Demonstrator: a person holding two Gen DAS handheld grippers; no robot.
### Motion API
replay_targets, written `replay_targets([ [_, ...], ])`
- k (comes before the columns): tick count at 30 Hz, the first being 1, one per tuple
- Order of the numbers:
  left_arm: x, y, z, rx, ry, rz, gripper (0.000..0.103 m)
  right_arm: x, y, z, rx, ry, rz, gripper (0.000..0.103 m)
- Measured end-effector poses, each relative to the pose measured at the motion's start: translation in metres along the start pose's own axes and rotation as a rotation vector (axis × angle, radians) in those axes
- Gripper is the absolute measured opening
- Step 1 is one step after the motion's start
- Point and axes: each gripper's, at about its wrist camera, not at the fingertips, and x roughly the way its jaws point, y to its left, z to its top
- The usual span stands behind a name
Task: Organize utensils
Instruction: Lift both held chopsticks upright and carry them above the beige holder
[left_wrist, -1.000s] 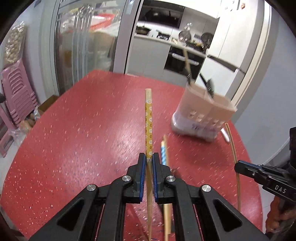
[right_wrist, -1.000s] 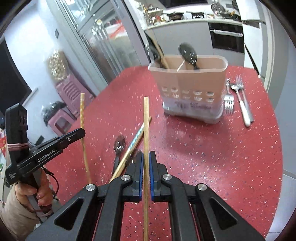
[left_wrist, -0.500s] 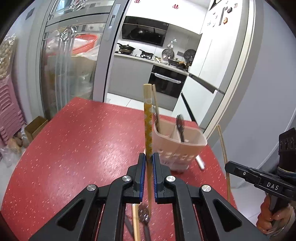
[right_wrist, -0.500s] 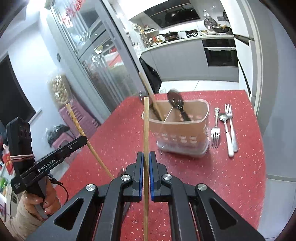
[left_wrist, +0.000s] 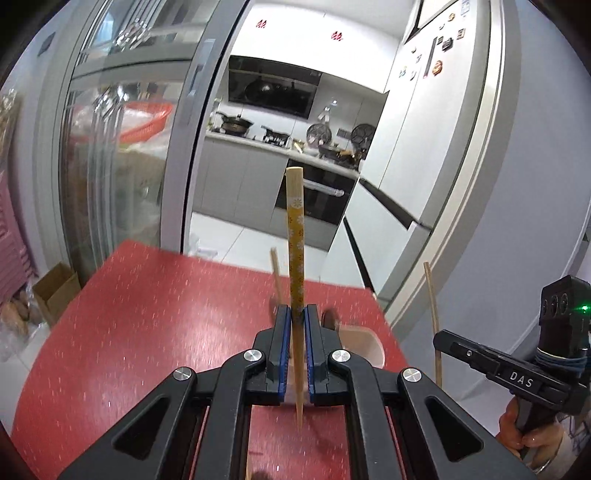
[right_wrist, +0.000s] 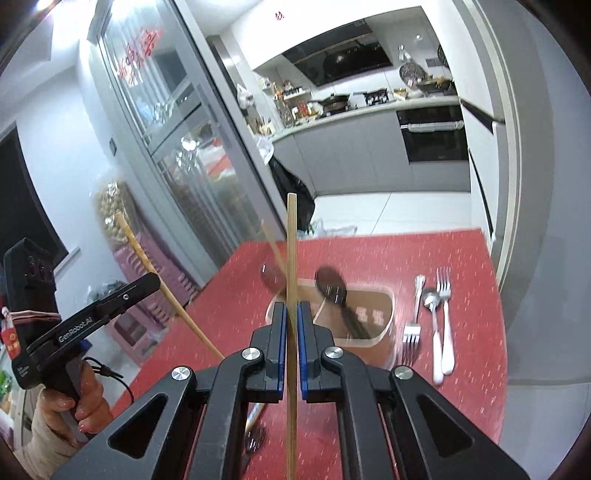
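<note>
Desk (right_wrist: 461, 266) comes first: a red speckled top, seen from both wrist views, with a kitchen doorway beyond its far edge. On it stands a beige utensil holder (right_wrist: 386, 308), blurred in both views; a dark spoon (right_wrist: 332, 290) and a wooden stick (right_wrist: 271, 240) lean out of it. Just right of the holder lie two forks (right_wrist: 445, 314) and a small spoon (right_wrist: 432, 321), side by side, handles toward the camera.

Left tongs (left_wrist: 298, 321) are clamped narrow on a yellow patterned chopstick (left_wrist: 296, 251), which stands nearly upright above the holder, its thin tip hanging down behind the blue pads (left_wrist: 282, 347).

Right tongs (right_wrist: 291, 314) are likewise pinched on a plain chopstick (right_wrist: 291, 258), upright, lined up over the holder's left part.

Each tool also shows in the other's view, at the frame's side, with its stick poking up. A dark utensil (right_wrist: 255, 441) lies on the desk below the right tongs.
</note>
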Motion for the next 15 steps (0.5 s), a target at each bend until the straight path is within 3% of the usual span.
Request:
replay_targets([
  [8,0.023,-0.014,0.032,0.035,-0.041,-0.007,0.032,0.023,-0.015,0.045,0.007,-0.078,-0.024,0.006],
  [15,0.054,-0.017,0.042,0.053,-0.045,0.017,0.032,0.054,-0.027,0.066,-0.009,-0.137,-0.066,0.006],
])
